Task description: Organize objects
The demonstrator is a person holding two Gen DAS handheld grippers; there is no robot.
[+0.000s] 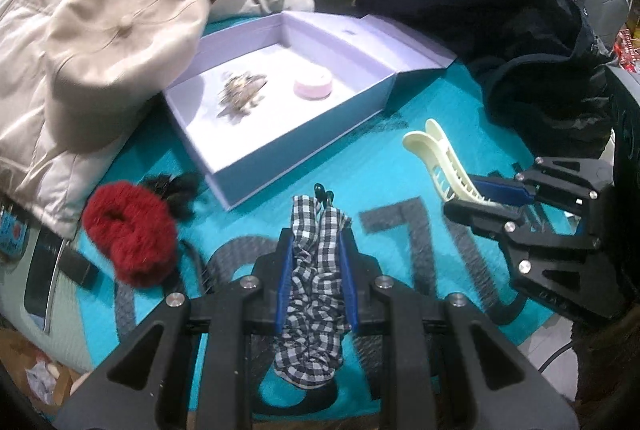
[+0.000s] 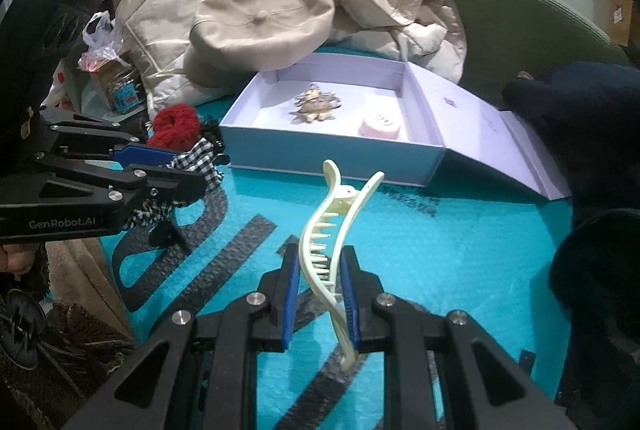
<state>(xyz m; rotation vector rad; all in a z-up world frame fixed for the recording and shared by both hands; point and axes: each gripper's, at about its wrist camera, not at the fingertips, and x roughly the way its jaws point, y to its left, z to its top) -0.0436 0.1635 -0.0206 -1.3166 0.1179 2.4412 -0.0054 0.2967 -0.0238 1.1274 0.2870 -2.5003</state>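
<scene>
My left gripper [image 1: 316, 242] is shut on a black-and-white checked scrunchie [image 1: 314, 294], held above the turquoise mat [image 1: 400, 166]. My right gripper [image 2: 320, 270] is shut on a cream claw hair clip [image 2: 330, 230], its teeth pointing left. Each gripper shows in the other view: the right gripper [image 1: 468, 196] with the cream claw hair clip [image 1: 444, 158], the left gripper [image 2: 188, 170] with the checked scrunchie [image 2: 198, 160]. Ahead lies an open white box [image 1: 224, 166] holding a brownish hair ornament [image 1: 240, 94] and a pink round case [image 1: 314, 84]. A red fuzzy scrunchie [image 1: 130, 234] rests left on the mat.
A beige cap [image 1: 120, 42] and beige jacket [image 1: 36, 30] pile up at the left behind the box. Dark clothes [image 1: 520, 30] lie at the right. A black fluffy item [image 1: 176, 190] sits beside the red scrunchie. The box lid flap [image 2: 492, 134] lies open to the right.
</scene>
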